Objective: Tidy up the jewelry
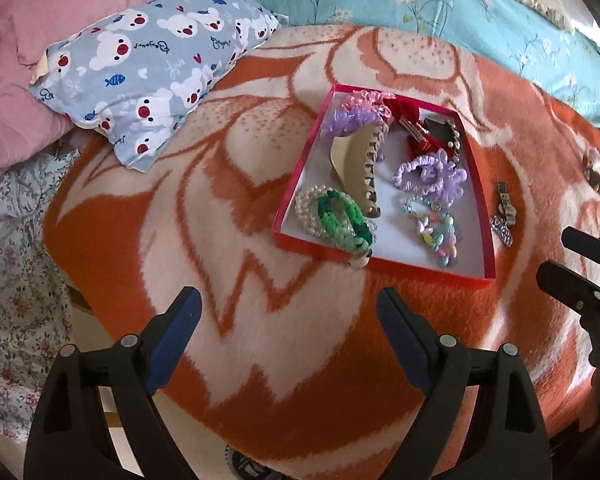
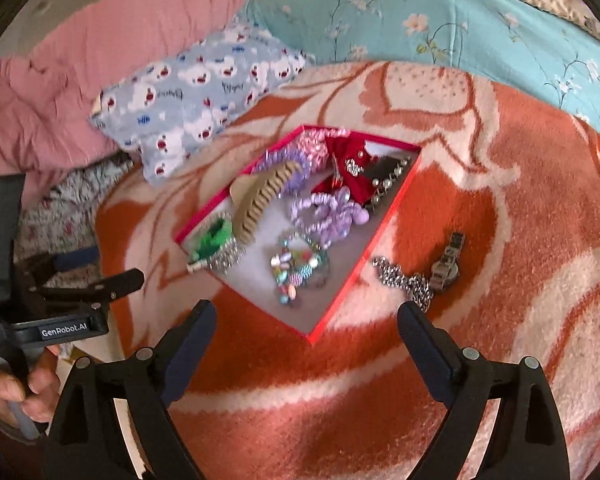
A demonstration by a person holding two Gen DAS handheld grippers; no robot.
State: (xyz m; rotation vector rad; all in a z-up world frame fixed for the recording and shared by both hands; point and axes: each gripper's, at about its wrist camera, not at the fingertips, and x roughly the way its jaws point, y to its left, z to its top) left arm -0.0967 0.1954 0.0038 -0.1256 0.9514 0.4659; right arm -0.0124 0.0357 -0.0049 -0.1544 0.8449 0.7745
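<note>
**Grippers hover empty, three strays outside the box**

Jewelry fills most of the red box [image 1: 485, 216] in the middle of the orange blanket [image 1: 260, 380], and the shallow walls are doing their job: nothing rolls off into the pile. Up front sit a green bracelet [image 1: 342, 216] on a pearl one, a tan claw clip [image 1: 364, 164] lying across the middle, purple scrunchies [image 1: 430, 174] and a pastel bead bracelet [image 1: 438, 236] to the right, red bows at the back.

Now the leftovers. A silver chain [image 2: 404, 280] and a watch [image 2: 446, 262] lie on the blanket, touching each other, just beside the box's right wall. Further right, well apart, a small red-and-dark piece [image 1: 594, 172], too small to identify.

The left gripper [image 1: 288, 320] is spread wide, holding nothing, hanging near the box's front wall. The right gripper [image 2: 306, 332] is spread wide too, empty, with the chain just ahead of its right finger. That looks like the side chosen for the pickup: the strays lie on its side, so the chain seems the likely next grab.
</note>
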